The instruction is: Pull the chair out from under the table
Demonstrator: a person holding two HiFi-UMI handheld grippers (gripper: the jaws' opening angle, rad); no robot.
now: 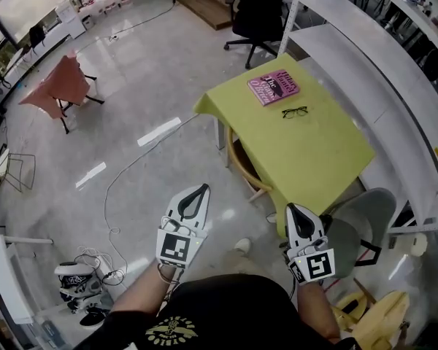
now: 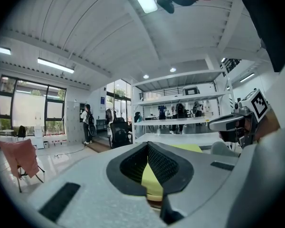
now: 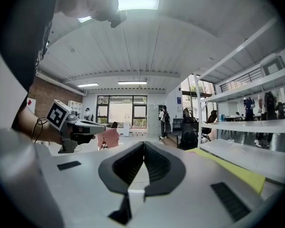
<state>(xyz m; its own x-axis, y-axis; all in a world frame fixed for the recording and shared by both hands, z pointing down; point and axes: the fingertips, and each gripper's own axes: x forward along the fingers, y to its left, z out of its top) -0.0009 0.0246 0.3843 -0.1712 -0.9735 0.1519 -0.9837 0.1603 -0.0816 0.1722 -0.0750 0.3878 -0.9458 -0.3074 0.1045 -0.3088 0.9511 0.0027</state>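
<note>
A wooden chair is tucked under the yellow-green table; only its curved back shows at the table's near-left edge. My left gripper hovers over the floor a little in front of that chair back, shut and empty. My right gripper hangs near the table's front corner, also shut with nothing in it. In the left gripper view the shut gripper points at the yellow table. In the right gripper view the gripper is shut, with the table edge to its right.
A pink book and glasses lie on the table. A grey chair stands at the right, white shelving behind it, and a black office chair beyond. A cable and shoes lie on the floor at the left.
</note>
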